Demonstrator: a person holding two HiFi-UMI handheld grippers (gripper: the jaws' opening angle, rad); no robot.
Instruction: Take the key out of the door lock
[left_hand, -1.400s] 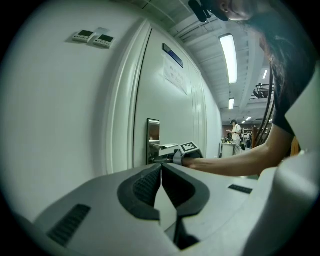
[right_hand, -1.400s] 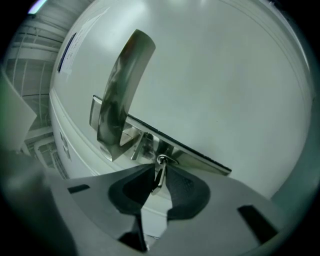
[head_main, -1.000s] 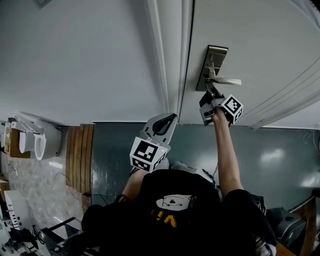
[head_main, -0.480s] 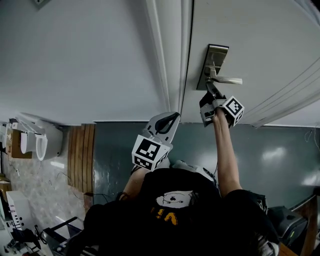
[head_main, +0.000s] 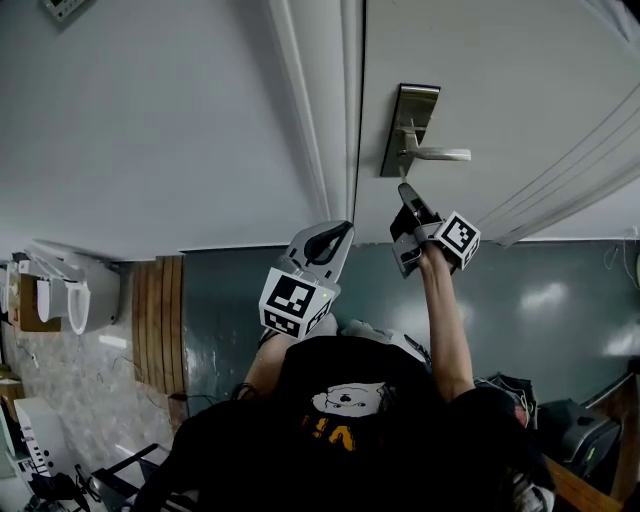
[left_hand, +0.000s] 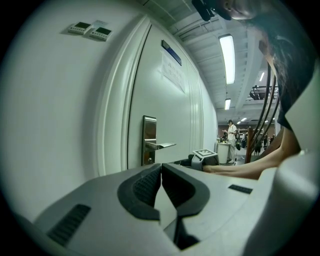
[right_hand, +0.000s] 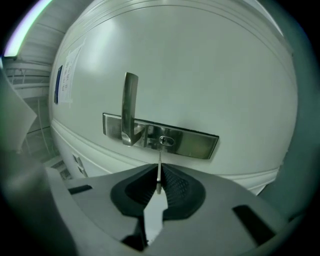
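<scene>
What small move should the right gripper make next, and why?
Probably pull straight back from the door, without twisting. The right gripper is shut on the key, and the key's tip lies at or just outside the keyhole in the lock plate. I cannot tell whether it is fully clear.

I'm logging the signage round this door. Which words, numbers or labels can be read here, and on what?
None can be read.
Blue plate high on the door: too small.
Paper sheet below it: print blurred.
Orange print on the person's shirt: creased, unreadable.
Left marker cube and right marker cube: square patterns only, no letters.
</scene>
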